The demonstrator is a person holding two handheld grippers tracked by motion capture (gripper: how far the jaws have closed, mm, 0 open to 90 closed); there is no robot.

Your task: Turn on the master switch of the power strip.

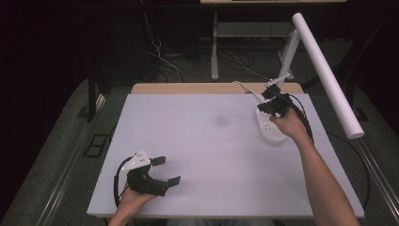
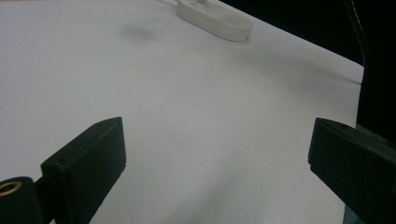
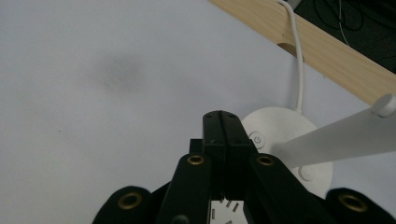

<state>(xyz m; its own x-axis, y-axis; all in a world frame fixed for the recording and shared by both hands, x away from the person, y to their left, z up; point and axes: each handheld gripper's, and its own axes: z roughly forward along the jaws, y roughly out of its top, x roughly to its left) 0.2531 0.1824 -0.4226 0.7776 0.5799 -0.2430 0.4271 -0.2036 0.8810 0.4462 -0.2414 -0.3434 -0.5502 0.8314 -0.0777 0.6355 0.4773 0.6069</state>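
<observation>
Left tongs (image 1: 167,170) sit spread wide, low at the near-left of the tabletop (image 1: 207,155), nothing between the jaws, and a broad bare stretch of white surface runs ahead of them. Right tongs (image 1: 272,102) are pressed together over at the far-right, tips just above the lamp base (image 3: 292,140) near its power button (image 3: 257,138). White power strip (image 1: 270,127) lies beneath the right hand (image 1: 291,125). Lamp cord (image 3: 297,60) runs over the wooden back edge (image 3: 322,46)
</observation>
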